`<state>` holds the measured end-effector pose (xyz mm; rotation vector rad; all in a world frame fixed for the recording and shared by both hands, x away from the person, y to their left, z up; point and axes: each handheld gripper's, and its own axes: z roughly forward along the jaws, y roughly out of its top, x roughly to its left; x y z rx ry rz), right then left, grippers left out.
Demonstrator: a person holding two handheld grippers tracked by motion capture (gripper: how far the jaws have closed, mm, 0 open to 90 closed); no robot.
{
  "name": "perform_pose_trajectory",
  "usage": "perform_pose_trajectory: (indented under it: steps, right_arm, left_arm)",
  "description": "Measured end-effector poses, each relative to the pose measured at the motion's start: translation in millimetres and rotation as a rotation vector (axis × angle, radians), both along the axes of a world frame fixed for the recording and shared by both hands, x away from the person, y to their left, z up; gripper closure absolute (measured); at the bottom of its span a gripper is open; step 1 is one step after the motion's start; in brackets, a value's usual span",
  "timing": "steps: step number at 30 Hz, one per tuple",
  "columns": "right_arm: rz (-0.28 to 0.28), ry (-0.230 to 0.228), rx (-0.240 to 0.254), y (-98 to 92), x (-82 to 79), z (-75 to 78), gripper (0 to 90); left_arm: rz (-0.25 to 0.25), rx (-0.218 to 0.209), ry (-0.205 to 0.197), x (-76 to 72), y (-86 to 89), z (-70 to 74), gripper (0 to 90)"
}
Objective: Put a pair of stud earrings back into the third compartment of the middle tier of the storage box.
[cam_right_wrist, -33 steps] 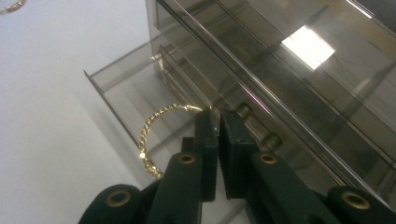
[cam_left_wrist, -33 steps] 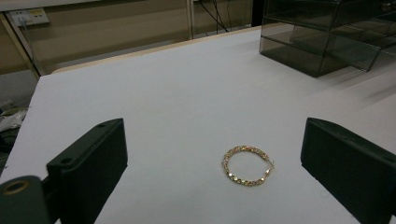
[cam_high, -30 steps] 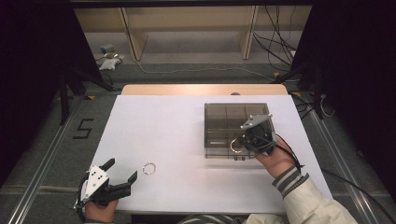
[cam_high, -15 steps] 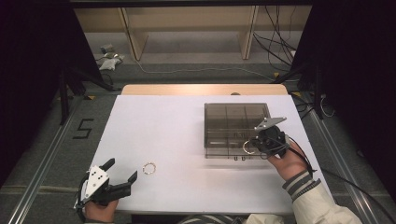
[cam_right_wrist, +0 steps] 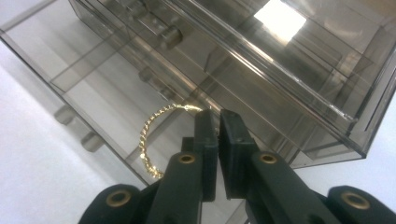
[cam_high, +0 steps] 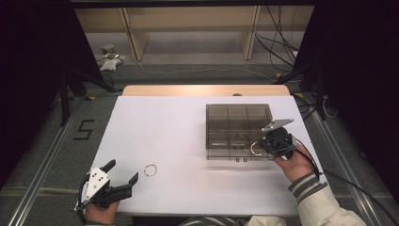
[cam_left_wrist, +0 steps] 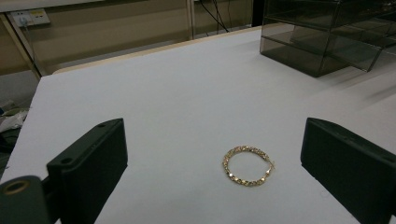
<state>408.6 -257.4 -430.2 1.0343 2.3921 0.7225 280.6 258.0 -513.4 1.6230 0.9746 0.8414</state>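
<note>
The right gripper (cam_high: 261, 147) hangs at the near right corner of the smoky box (cam_high: 237, 123), its jaws nearly closed and pinching a gold chain (cam_high: 256, 148). In the right gripper view the chain (cam_right_wrist: 156, 135) curls out to the left of the tips (cam_right_wrist: 218, 122), which sit against the box's (cam_right_wrist: 289, 93) clear front wall; whether the chain is inside the box or just before it cannot be told. The box has inner dividers and small knobs along its front.

The left gripper (cam_high: 123, 178) rests at the table's (cam_high: 179, 122) near left edge, jaws wide apart and holding nothing. A second chain (cam_high: 150, 169) lies flat on the white top just beyond those jaws, touching neither. In the left gripper view this ring (cam_left_wrist: 248, 166) lies between the two black jaws but farther out, with the box (cam_left_wrist: 327, 42) well away at the upper right.

On the floor left of the table a "5" (cam_high: 83, 129) is marked in black; no other writing can be read
</note>
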Motion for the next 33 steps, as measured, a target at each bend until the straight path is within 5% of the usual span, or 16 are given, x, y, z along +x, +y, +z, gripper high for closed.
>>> perform_pose_trajectory:
  steps: [33]
  right_arm:
    - [-0.019, 0.041, -0.028, -4.5, 7.9, -14.3, 85.3]
  left_arm:
    - [0.002, -0.001, 0.001, -0.3, 0.6, 0.2, 6.9]
